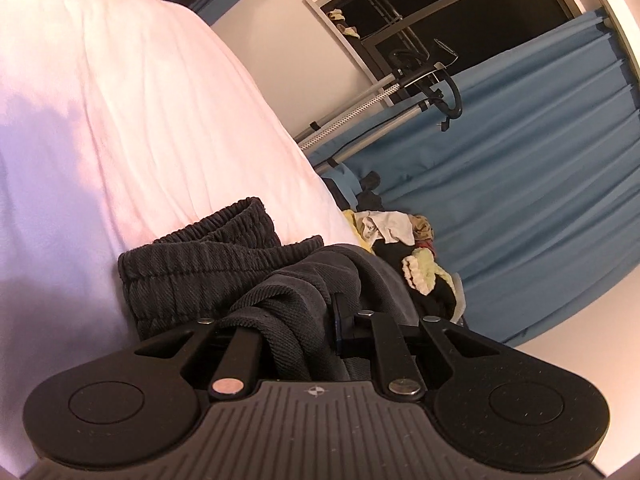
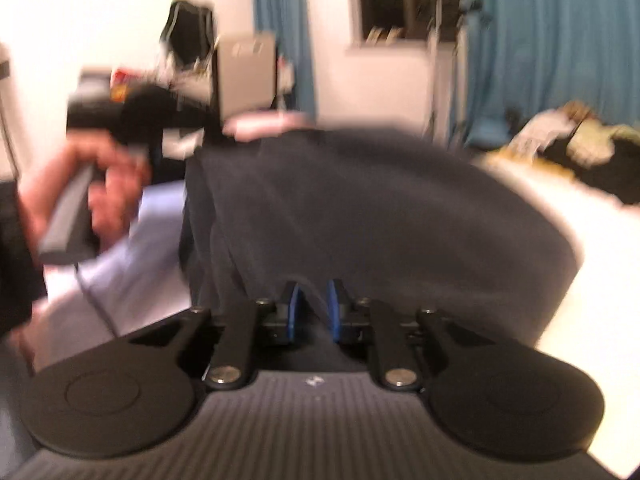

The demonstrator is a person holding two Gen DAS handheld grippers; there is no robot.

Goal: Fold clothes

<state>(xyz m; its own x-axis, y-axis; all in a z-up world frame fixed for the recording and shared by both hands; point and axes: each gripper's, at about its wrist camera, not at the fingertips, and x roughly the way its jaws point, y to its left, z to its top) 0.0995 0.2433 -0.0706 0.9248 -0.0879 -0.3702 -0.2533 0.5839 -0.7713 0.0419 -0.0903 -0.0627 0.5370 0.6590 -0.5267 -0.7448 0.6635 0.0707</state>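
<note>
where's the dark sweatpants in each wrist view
Left wrist view: dark sweatpants at lower centre, bunched on the white bedding, ribbed waistband upward.
Right wrist view: they fill the centre, draped over the bed, blurred.
Shared landmark: the heap of mixed clothes before the blue curtain.

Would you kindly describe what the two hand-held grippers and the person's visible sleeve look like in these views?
Both look alike. The left hand-held gripper and right hand-held gripper have black linkage bars with silver rivets, two round black discs and a ribbed grey base bearing a small cross mark. The right one's pads are blue. In the right wrist view, a hand grips a grey handle; the sleeve looks dark, though blurred.
</note>
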